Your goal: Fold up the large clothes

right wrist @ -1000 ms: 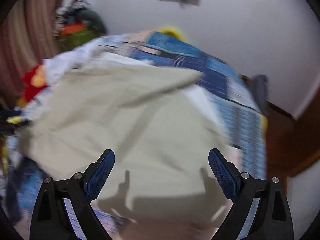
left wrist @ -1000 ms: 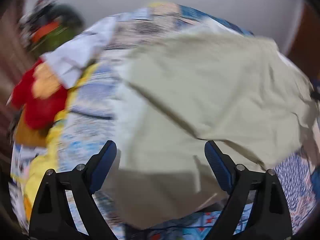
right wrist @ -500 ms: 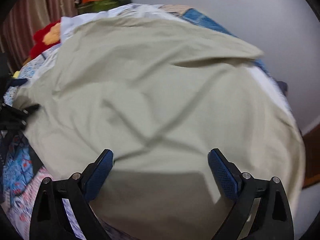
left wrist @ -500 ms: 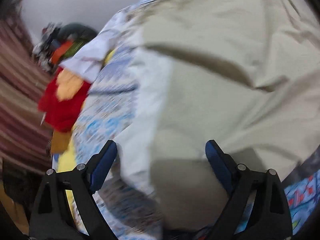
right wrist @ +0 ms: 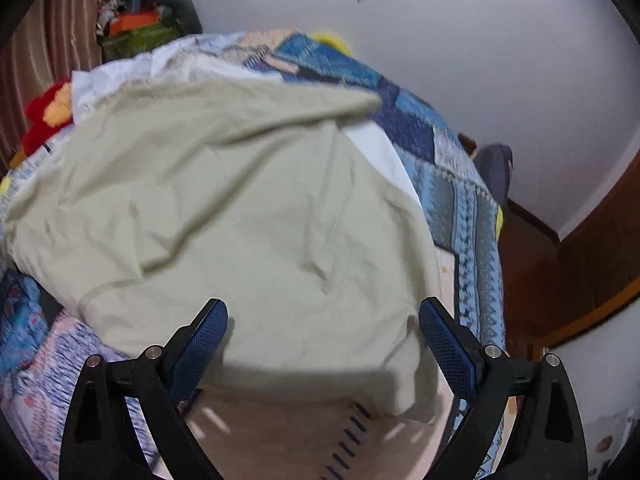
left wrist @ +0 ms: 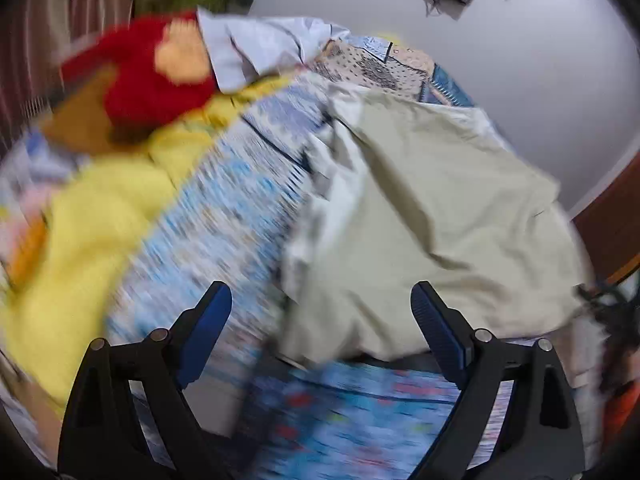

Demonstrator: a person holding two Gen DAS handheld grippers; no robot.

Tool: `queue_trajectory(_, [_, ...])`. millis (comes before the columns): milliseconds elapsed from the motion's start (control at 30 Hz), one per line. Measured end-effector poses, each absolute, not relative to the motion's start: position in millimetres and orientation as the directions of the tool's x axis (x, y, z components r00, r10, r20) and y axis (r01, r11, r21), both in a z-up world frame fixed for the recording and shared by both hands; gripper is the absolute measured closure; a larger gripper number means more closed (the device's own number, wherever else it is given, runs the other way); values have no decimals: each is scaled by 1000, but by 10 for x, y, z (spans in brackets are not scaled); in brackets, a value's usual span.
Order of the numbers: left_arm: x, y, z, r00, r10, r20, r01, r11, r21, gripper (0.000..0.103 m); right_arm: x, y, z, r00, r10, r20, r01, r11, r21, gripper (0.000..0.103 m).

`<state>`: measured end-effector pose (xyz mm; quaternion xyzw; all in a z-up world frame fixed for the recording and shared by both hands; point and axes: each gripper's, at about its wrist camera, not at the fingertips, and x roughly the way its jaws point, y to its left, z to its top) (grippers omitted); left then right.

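A large pale beige cloth point(right wrist: 248, 220) lies spread and creased on a bed with a blue patterned quilt point(right wrist: 452, 184). In the left wrist view the cloth point(left wrist: 432, 220) fills the right half. My left gripper point(left wrist: 320, 320) is open and empty, above the cloth's near left edge and the quilt point(left wrist: 224, 220). My right gripper point(right wrist: 322, 332) is open and empty, just above the cloth's near edge. Neither gripper touches the cloth.
A red and orange plush toy point(left wrist: 152, 76) and a white garment point(left wrist: 256, 48) lie at the bed's far left, next to yellow fabric point(left wrist: 92, 216). A heap of clothes point(right wrist: 144, 20) stands by the striped curtain. A white wall and wooden trim point(right wrist: 592, 248) lie to the right.
Both grippers have pulled back from the cloth, open throughout. The left view has swung left, now showing more quilt and the plush toy. The cloth has settled flatter on the bed.
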<state>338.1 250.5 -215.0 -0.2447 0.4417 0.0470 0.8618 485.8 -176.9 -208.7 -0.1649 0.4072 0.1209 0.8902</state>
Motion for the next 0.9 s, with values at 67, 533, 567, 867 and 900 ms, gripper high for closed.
queue_trajectory(67, [3359,2407,-2263,580,-218,-785,-308,833,-459,11,4766,-1641,-1954,662,120,-740,-361,916,-173,7])
queue_trajectory(533, [4005,2078,-3123,538,-470,-700,-411,579,-704,11,5060,-964,-2739,443,220,-869,-470,882,-17,7])
queue_trajectory(567, [4061,2084,-3135,548,-463,-697,-419,569,-708,12,5017,-969,-2779,469,228,-853,-478,878,-28,6])
queue_trajectory(867, [4414,1969,-2946,614,-147,-776,-533,647,-545,69,4993,-954,-2735,417,272,-867,-522,853,17,5])
queue_trajectory(900, [4403,1956,-2892,622,-128,-772,-535,651,-539,79,4989,-942,-2720,410,272,-870,-524,852,19,5])
